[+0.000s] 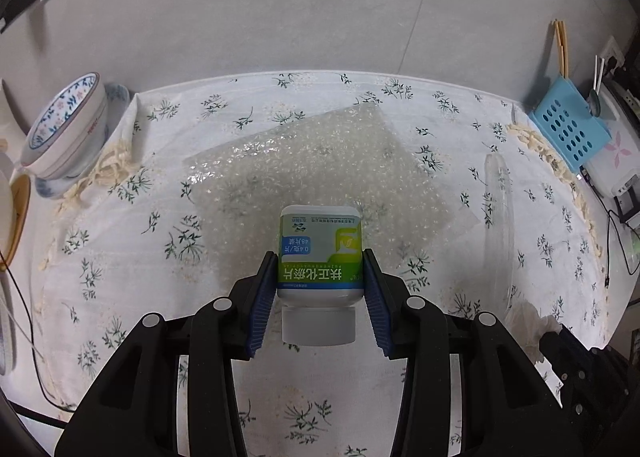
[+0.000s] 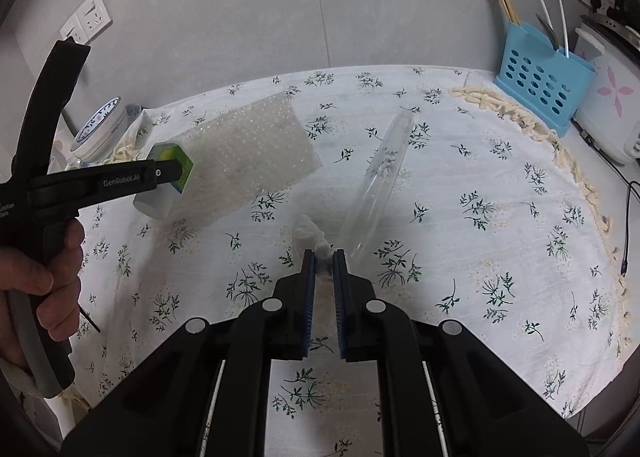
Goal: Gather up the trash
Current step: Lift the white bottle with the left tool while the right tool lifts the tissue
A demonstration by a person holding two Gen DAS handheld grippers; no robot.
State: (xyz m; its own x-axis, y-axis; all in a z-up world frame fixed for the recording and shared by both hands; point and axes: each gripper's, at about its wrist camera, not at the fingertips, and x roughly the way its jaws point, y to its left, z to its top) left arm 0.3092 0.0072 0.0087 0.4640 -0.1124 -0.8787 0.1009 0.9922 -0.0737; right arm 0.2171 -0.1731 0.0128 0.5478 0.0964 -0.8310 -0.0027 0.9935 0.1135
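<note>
From the left wrist view, the left tool [image 1: 320, 281] is clamped on a small pill bottle [image 1: 320, 253], its blue pads squeezing the green-and-white label while the white cap points back toward the camera and the base juts out over the bubble wrap [image 1: 304, 165], which lies flat on the flowered counter [image 1: 120, 297]. The pads hold only the label band, so I'd worry the smooth bottle could twist or slide out if the wrist tips further, and it would drop onto the bubble wrap or roll off toward the patterned bowl [image 1: 64, 129] left of the sheet. The label reads upside down: large white Chinese characters on green, and on a blue patch what looks like "0.4" and "48"; the smaller print is too fine to make out. From the right wrist view, the right tool [image 2: 324, 257] has its jaws together on a crumpled white tissue [image 2: 310, 235], pinched just by an edge, which could tear or slip free. A clear plastic tube [image 2: 380, 173] lies right of the bubble wrap, almost touching that tool, and a careless swing could send it rolling. The left tool's arm there reads "GenRobot.AI".
</note>
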